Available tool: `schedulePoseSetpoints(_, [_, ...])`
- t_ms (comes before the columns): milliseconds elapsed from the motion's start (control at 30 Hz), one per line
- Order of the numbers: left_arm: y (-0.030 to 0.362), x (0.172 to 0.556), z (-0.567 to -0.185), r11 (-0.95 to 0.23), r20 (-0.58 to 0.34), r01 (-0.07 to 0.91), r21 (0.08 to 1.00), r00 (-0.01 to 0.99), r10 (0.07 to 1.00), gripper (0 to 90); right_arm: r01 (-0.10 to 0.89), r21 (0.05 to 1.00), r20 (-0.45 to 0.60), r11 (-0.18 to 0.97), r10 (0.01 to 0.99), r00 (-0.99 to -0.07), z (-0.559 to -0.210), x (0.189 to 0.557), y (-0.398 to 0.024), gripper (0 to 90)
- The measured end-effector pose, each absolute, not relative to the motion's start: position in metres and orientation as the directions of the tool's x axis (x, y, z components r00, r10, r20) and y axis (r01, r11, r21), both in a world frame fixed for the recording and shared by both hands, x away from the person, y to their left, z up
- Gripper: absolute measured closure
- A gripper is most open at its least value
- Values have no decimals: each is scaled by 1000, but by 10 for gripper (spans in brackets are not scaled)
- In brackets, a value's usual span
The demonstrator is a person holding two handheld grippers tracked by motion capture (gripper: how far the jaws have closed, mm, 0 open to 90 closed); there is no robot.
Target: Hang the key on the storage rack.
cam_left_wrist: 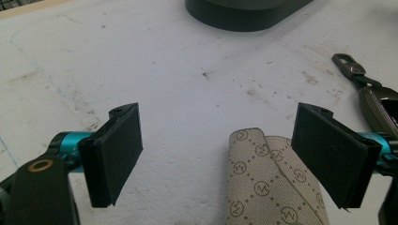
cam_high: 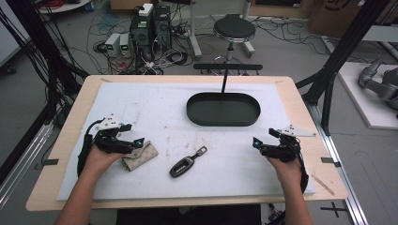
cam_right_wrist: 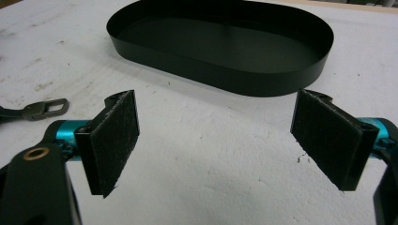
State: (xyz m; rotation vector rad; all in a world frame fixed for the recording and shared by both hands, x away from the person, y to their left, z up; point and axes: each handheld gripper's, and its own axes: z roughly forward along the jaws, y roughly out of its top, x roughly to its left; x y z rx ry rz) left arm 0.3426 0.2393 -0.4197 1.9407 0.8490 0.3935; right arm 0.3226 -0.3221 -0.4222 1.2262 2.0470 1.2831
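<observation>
Left gripper (cam_high: 133, 134): jaws spread as wide as they go, nothing gripped; bare white mat between the pads for most of the gap. Beige patterned pouch (cam_left_wrist: 274, 185): lies flat on the white mat (cam_high: 187, 126), its rounded end reaching up between the jaws of the left gripper, close against the inner face of the jaw at the right of the left gripper view, well apart from the other jaw; whether it touches that pad cannot be told. In the high view the pouch sits just beneath the gripper's tips. Black car key (cam_high: 182, 166) with strap and metal clasp: outside the left gripper's jaws, beyond the same jaw that is near the pouch, apart from the pouch. Right gripper (cam_high: 263, 139): jaws wide apart, holding nothing; only mat between them. Dark oval tray (cam_right_wrist: 216, 79): ahead of the right gripper's jaws, well clear of both tips, hollow side up, nothing visible in it. The key's clasp (cam_right_wrist: 44, 108) lies out past the jaw at the left of the right gripper view.
</observation>
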Motion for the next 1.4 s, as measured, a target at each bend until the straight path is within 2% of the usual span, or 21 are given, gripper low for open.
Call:
schedulePoseSetpoints(367, [234, 339, -414, -309, -79, 393, 866, 717, 693, 166, 460, 871, 97, 173, 857, -507, -423, 319, -326, 162])
schedulePoseSetpoints(767, [205, 337, -405, -345, -68, 374, 861, 757, 649, 166, 468, 865, 83, 178, 871, -485, -422, 312, -333, 162])
schedulePoseSetpoints(1200, [145, 342, -412, -432, -67, 367, 824, 820, 568, 166, 478, 865, 88, 152, 892, -443, -423, 291, -352, 162])
schedulePoseSetpoints(1400, [123, 346, -419, -445, -97, 379, 811, 838, 538, 166, 486, 862, 90, 144, 900, -426, -424, 281, -360, 162])
